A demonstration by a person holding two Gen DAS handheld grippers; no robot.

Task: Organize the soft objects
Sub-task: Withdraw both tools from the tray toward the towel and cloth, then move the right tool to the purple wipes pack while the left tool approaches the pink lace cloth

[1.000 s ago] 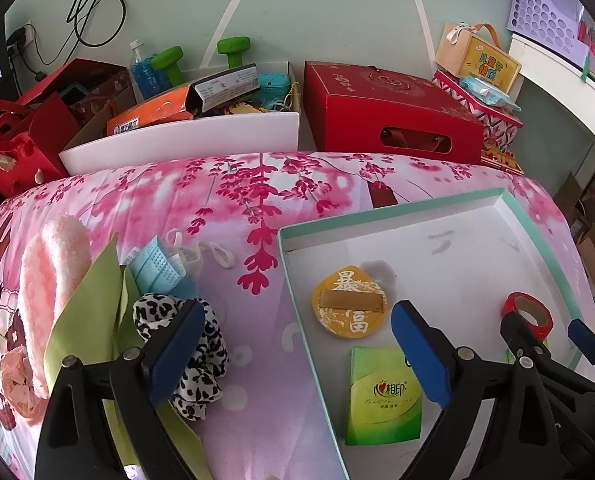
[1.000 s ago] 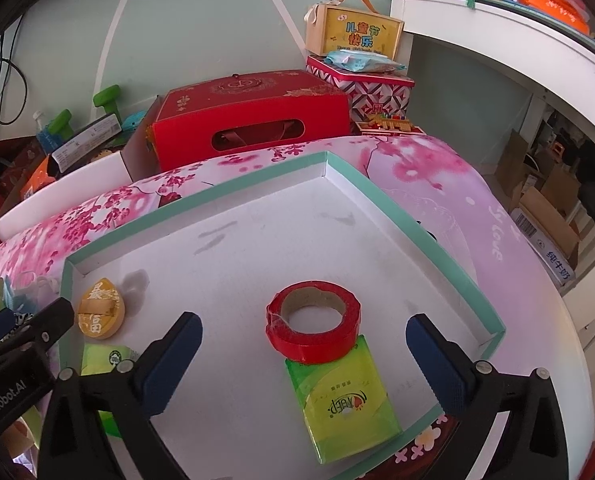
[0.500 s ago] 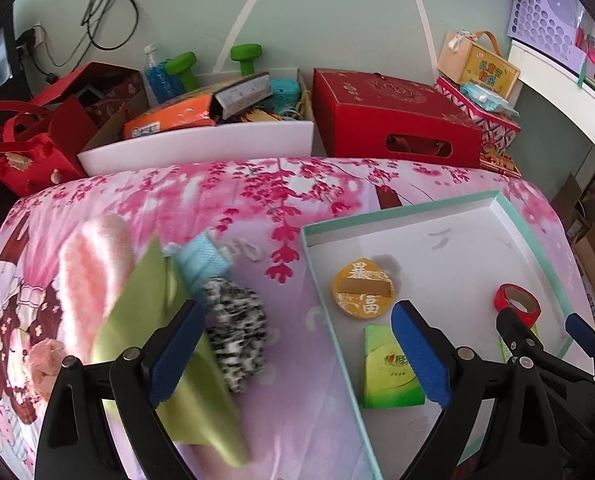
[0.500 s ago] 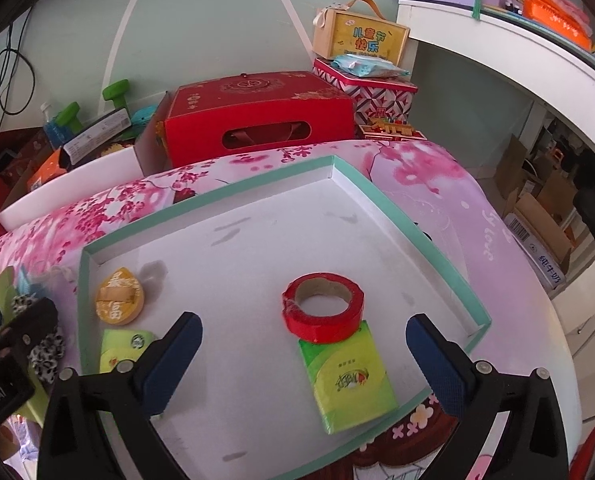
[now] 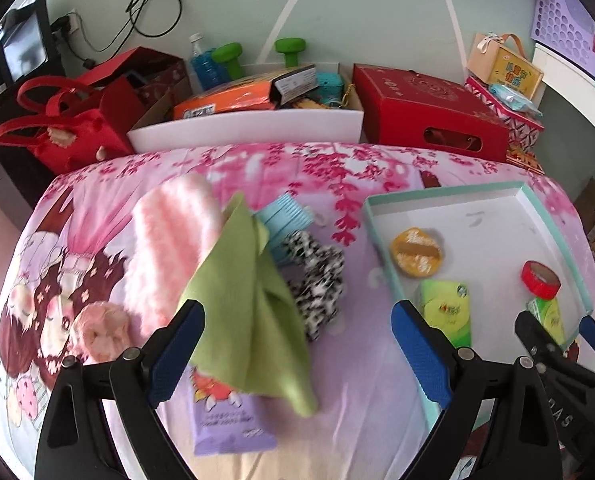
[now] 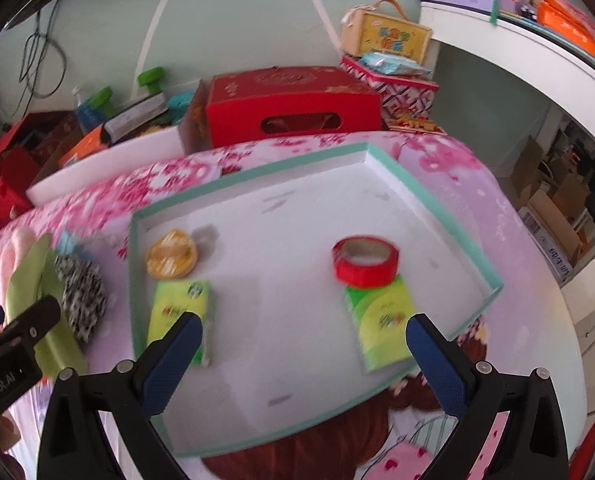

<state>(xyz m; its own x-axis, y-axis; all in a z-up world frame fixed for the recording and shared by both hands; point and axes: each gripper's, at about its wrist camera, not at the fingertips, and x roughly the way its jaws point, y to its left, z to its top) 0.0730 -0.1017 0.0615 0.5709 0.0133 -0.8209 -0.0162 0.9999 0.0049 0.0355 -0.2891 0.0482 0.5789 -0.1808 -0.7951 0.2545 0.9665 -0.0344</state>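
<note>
The left gripper (image 5: 297,354) has its fingers spread wide, pinching nothing. Between them lies a green cloth (image 5: 249,312), draped over a purple packet (image 5: 227,420) nearer the camera. Beyond the cloth sit a black-and-white scrunchie (image 5: 317,280), a blue face mask (image 5: 285,216) and a pink fluffy towel (image 5: 165,240), all on the pink floral bed cover (image 5: 97,208). The right gripper (image 6: 303,354) is also spread and empty, above a teal-rimmed tray (image 6: 437,200) holding two green tissue packs (image 6: 379,320), red tape (image 6: 364,260) and a yellow disc (image 6: 171,254).

The left claw (image 6: 1,344) body reads "enRobot.AI"; other package print is too blurred to read.
</note>
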